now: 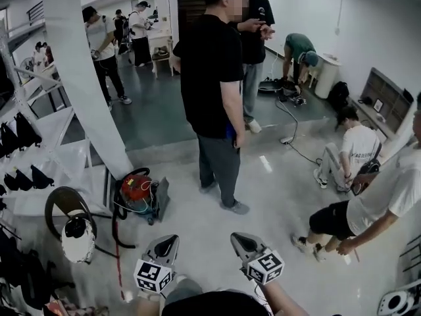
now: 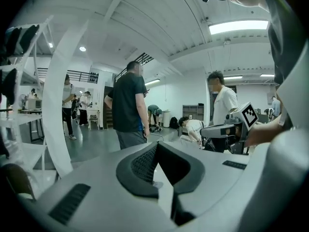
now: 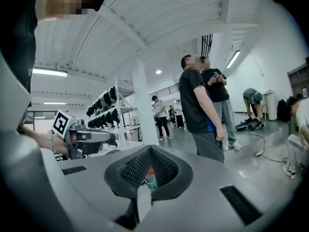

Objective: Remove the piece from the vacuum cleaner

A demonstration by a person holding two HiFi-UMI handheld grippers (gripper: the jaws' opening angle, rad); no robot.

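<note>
The red vacuum cleaner (image 1: 137,191) is found ahead-left on the floor, nearer the left hand-held gripper (image 1: 169,239); this and the right hand-held gripper (image 1: 239,238) are pressed together, empty.

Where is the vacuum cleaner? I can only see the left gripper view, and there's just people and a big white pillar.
Observer: The head view shows the red vacuum cleaner on the floor at the foot of that pillar.
Operator: Is a gripper holding it?
Observer: No. In the head view the left gripper and right gripper are both apart from it.
Operator: Are the right jaws open?
Observer: No, the right gripper view shows them together, with nothing held.
</note>
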